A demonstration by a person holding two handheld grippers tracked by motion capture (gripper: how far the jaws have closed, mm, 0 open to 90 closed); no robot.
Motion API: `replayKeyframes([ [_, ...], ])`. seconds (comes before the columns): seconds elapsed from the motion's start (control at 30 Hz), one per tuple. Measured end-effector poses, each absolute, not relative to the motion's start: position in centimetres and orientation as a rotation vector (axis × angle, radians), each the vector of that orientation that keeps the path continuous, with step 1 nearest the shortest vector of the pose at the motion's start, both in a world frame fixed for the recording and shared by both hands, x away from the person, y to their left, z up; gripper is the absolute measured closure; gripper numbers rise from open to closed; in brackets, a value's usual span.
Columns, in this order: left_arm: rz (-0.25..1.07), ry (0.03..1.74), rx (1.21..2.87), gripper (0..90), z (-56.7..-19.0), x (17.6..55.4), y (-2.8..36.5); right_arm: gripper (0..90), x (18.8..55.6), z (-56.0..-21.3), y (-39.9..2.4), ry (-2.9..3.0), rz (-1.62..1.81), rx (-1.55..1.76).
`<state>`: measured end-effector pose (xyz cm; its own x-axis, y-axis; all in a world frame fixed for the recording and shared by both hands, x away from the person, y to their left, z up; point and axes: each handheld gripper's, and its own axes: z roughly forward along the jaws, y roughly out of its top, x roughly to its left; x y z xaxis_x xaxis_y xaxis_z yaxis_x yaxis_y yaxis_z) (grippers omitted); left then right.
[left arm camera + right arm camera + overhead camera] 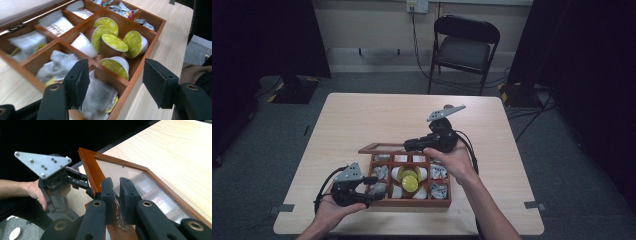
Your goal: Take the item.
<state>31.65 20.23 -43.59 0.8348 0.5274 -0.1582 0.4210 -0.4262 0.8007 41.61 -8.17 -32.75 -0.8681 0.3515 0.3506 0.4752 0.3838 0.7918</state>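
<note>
We are seeing the wooden box (pixel 412 202) sitting near the table's (pixel 362 120) six-o'clock edge; our right gripper (pixel 115 195) is pinching its raised glass lid (pixel 140 180) at the box's twelve o'clock; our left gripper (pixel 115 82) is hovering at nine o'clock, jaws parted around nothing.

box (pixel 150 53): reddish-brown wood | capsules (pixel 113 42): lime-green lids, white and brown cups | table (pixel 377 117): pale wood grain | tongs (pixel 116 195): black

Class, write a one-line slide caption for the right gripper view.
Right gripper shut on the metal clasp of the wooden box's glass lid, left gripper just beyond it.
</note>
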Motion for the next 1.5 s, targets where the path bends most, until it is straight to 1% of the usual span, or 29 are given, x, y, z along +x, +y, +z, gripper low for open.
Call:
replayKeyframes([
  [0.27, 0.135, 0.618, 2.128, 38.6, -43.4, 32.2, 16.9, 82.1, 41.7, -32.7, -8.2, -2.505, -1.501, -0.752],
  [0.43, 0.1, 0.59, 2.14, 39.7, -43.5, 32.9, 15.0, 82.1, 41.7, -32.7, -8.2, -2.505, -1.5, -0.753],
  [0.47, 0.113, 0.587, 2.153, 39.8, -43.5, 33.0, 14.7, 82.0, 41.7, -32.7, -8.2, -2.503, -1.502, -0.754],
  [0.6, 0.128, 0.593, 2.164, 39.6, -43.7, 33.5, 14.0, 82.1, 41.8, -32.7, -8.3, -2.501, -1.504, -0.753],
  [0.7, 0.125, 0.59, 2.215, 37.6, -44.1, 34.1, 13.2, 82.1, 41.8, -32.6, -8.2, -2.501, -1.503, -0.753],
  [0.9, 0.115, 0.642, 2.267, 37.6, -44.7, 35.0, 12.1, 82.1, 41.8, -32.6, -8.2, -2.5, -1.504, -0.753],
  [0.93, 0.117, 0.639, 2.296, 37.6, -44.8, 35.2, 12.0, 82.1, 41.8, -32.6, -8.2, -2.501, -1.504, -0.752],
  [0.97, 0.148, 0.624, 2.33, 37.4, -45.1, 35.3, 11.7, 82.1, 41.8, -32.6, -8.2, -2.501, -1.504, -0.753],
  [1.03, 0.192, 0.629, 2.342, 36.9, -45.4, 35.4, 11.5, 82.1, 41.8, -32.6, -8.3, -2.5, -1.504, -0.753],
  [1.1, 0.17, 0.617, 2.348, 36.7, -45.5, 35.7, 11.6, 82.1, 41.8, -32.6, -8.2, -2.502, -1.504, -0.752],
  [1.27, 0.18, 0.574, 2.395, 34.0, -45.7, 36.0, 10.9, 82.1, 41.8, -32.6, -8.2, -2.504, -1.505, -0.751],
  [1.4, 0.176, 0.579, 2.404, 33.7, -45.7, 36.5, 10.3, 82.1, 41.8, -32.6, -8.2, -2.504, -1.505, -0.75],
  [1.43, 0.174, 0.569, 2.415, 33.8, -45.6, 36.6, 10.1, 82.1, 41.8, -32.6, -8.2, -2.504, -1.506, -0.75],
  [1.5, 0.163, 0.536, 2.44, 39.8, -45.8, 36.6, 9.8, 82.1, 41.8, -32.6, -8.3, -2.503, -1.506, -0.75],
])
